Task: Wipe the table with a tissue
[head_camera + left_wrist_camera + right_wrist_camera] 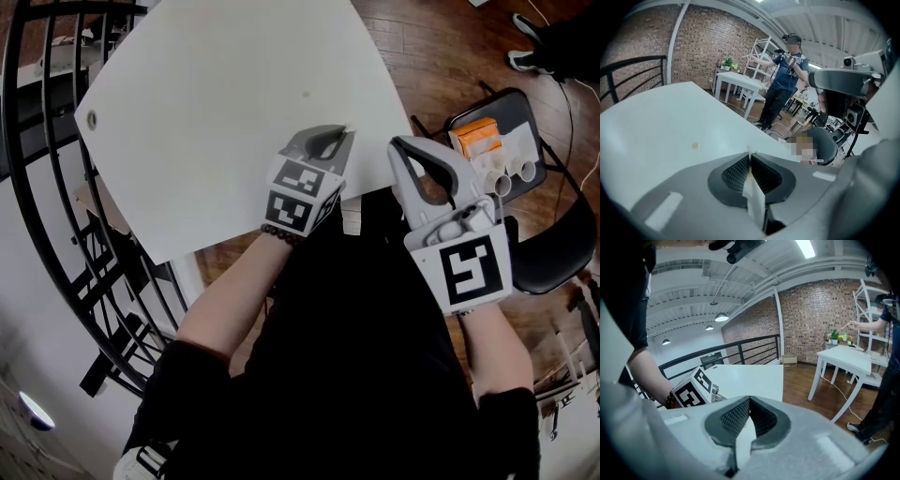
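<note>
White table [216, 112] by brick walls, with both grippers at its near edge.
The left gripper [341, 132] is over the table's edge, jaws pressed together on a thin white strip of tissue [754, 196]. The right gripper [399, 143] is just off the table's corner, jaws closed and empty. The print on the orange box [476, 136] beside the table is too small to read.

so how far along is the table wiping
Barely started. Done: nothing looks wiped; a small spot sits on the table. In hand: the left gripper is shut on a thin white sliver, probably tissue, at the table's near edge. The right gripper is shut, off the table. Left: the wiping itself.
</note>
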Demonstrator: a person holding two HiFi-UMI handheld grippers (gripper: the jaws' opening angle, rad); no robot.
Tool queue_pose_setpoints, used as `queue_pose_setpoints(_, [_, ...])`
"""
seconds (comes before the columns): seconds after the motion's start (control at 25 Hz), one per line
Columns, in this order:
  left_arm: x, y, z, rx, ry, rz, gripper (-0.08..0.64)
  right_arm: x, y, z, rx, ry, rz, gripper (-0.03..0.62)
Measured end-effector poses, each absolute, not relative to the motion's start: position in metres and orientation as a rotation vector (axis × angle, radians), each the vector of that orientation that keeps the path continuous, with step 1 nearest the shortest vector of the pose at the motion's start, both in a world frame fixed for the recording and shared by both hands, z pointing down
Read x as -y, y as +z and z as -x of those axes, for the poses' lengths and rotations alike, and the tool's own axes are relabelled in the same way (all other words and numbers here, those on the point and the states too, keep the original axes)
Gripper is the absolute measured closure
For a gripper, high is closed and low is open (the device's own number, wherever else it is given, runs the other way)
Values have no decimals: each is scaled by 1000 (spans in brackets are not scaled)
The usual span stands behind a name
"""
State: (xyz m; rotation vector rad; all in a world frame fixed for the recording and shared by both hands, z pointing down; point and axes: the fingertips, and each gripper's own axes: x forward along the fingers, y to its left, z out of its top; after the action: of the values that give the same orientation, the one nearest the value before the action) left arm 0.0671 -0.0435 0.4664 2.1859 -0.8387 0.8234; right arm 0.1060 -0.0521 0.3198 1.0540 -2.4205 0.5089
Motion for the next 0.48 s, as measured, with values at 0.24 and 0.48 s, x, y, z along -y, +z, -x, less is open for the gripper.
queue_pose_setpoints(0.24, [72, 457, -55, 915, 778, -2171, 529, 58, 319, -104, 2417, 507, -1046, 600])
queue_pose_setpoints(0.48, [85, 455, -41, 971, 773, -2153, 529, 58, 318, -102, 2420, 501, -1042, 600])
